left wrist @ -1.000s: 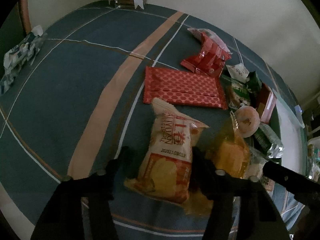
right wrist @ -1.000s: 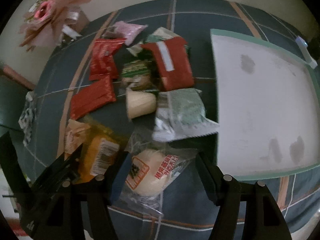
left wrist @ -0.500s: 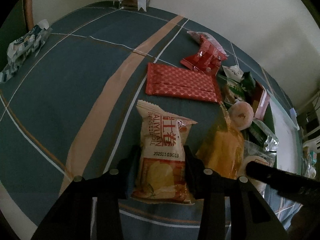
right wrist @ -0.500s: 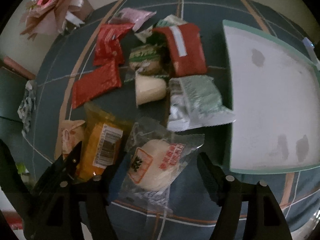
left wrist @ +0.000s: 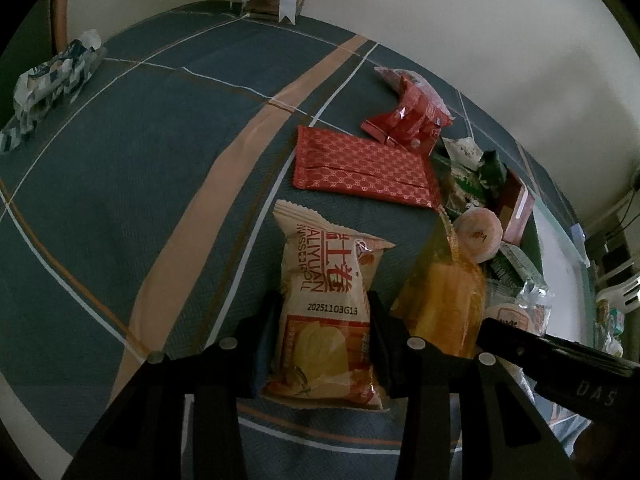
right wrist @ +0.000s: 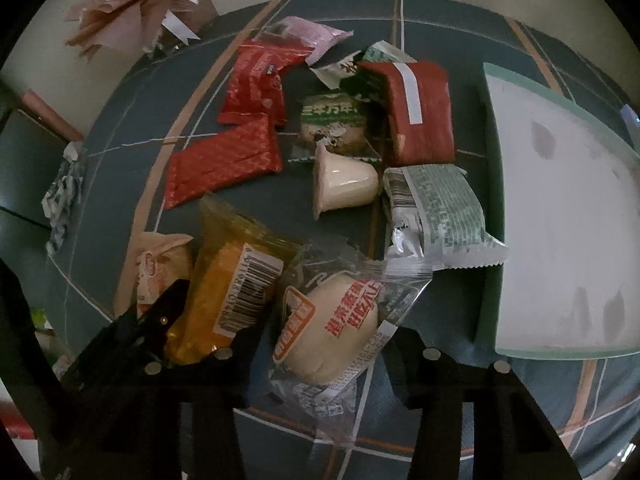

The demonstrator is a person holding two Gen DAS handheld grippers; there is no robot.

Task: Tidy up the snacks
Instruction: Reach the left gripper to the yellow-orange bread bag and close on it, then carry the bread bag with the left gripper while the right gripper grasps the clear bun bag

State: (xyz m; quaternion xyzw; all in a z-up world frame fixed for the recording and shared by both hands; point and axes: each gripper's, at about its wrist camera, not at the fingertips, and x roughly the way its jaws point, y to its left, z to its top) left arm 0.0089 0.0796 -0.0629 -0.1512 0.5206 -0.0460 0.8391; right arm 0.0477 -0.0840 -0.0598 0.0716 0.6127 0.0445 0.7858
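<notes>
My left gripper (left wrist: 322, 340) is shut on a beige and orange Swiss roll packet (left wrist: 324, 280), with both fingers pressed to its sides near the lower end. An orange cake packet (left wrist: 444, 304) lies just right of it. In the right wrist view my right gripper (right wrist: 326, 344) points down over a clear-wrapped white bun packet (right wrist: 332, 320). Its jaws are closing, and the pads meet the wrapper on both sides. The orange cake packet (right wrist: 232, 280) and the Swiss roll packet (right wrist: 160, 264) lie to the left. A white tray (right wrist: 560, 220) with a green rim sits at the right.
On the plaid blue cloth lie a red patterned packet (left wrist: 360, 168), crumpled red packets (left wrist: 412, 116), a jelly cup (right wrist: 344, 184), a green-and-silver packet (right wrist: 436, 212) and a red box (right wrist: 420, 112). A pink bouquet (right wrist: 132, 4) stands at the far corner, a tissue pack (left wrist: 48, 80) at the left edge.
The right gripper has come down closer over the bun packet and its jaws have narrowed onto the wrapper. The Swiss roll packet now sits straighter between the left fingers.
</notes>
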